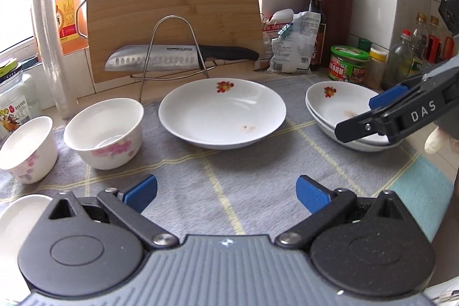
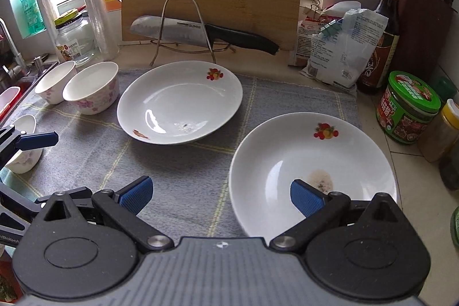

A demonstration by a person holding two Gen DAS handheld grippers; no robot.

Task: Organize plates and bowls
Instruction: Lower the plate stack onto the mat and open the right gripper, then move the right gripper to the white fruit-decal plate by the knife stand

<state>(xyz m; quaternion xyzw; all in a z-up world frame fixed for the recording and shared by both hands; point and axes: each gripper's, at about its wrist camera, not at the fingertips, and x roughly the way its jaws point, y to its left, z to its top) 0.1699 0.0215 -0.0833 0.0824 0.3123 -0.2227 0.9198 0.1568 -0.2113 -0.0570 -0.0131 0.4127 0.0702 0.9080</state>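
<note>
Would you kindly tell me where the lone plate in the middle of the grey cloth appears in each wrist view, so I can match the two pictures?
Left wrist view: the lone plate sits at centre, just ahead of the open left hand-held gripper.
Right wrist view: the same plate lies left of centre, up and left of the stacked plates.
Shared landmark: the kitchen knife in the wire rack, directly behind the plate.
</note>
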